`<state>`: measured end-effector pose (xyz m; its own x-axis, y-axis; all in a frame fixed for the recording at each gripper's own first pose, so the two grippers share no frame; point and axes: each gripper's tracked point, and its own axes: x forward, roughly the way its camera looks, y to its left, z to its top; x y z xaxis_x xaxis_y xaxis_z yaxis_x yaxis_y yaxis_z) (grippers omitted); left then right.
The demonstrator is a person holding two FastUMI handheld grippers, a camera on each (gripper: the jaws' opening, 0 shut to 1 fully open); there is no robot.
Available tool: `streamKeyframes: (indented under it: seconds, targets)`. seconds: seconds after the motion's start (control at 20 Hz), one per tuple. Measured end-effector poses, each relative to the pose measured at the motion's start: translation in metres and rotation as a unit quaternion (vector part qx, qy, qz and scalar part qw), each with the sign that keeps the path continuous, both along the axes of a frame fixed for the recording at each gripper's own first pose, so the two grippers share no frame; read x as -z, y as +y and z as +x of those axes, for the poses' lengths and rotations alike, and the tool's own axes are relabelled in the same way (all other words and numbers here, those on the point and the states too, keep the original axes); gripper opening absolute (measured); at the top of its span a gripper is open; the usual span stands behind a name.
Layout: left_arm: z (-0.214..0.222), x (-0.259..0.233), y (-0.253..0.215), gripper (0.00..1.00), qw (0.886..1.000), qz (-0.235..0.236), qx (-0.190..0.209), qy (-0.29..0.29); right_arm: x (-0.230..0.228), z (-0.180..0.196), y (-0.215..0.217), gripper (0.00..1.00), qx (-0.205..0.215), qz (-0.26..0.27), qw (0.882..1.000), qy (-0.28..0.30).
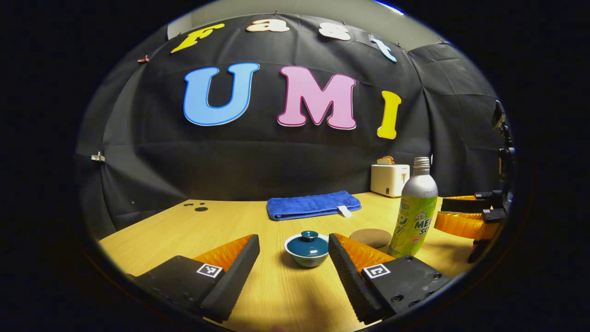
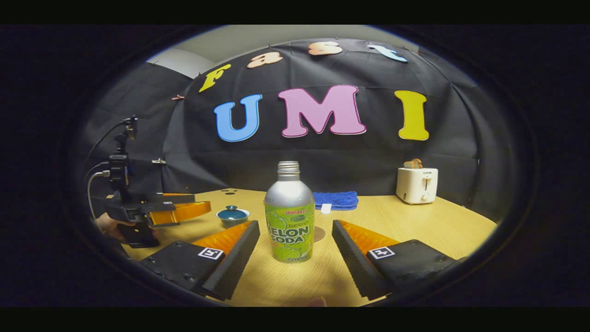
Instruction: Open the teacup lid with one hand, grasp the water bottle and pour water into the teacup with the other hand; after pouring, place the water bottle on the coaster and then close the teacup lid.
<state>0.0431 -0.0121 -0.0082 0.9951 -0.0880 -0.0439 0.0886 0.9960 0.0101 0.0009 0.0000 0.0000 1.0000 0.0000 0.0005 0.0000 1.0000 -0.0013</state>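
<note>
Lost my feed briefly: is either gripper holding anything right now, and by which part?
Nothing is held. Left gripper stands open before the lidded teal ceramic teacup; right gripper open around the green-labelled metal bottle, not touching.

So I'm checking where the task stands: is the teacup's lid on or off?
On. In the left gripper view the lid sits on the teacup, knob up, and the open left gripper isn't touching it.

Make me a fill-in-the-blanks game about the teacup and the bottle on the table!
1. The teacup has its lid ____.
2. The water bottle stands between the fingers of the ____ gripper.
3. Bread sticks out of the white ____ at the back.
4. The folded towel is ____.

Missing words: on; right; toaster; blue
</note>
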Motion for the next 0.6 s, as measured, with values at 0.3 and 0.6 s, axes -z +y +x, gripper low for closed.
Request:
streamKeyframes:
  seconds: [0.3,0.6]
  targets:
    - [0.04,0.011,-0.018,0.88,0.997,0.068,0.033,0.036,0.0,0.0,0.001,0.98,0.0,0.0,1.0,0.0]
    - [0.057,0.014,-0.024,0.7,0.995,0.087,0.04,0.04,0.0,0.0,0.001,0.98,0.0,0.0,1.0,0.0]
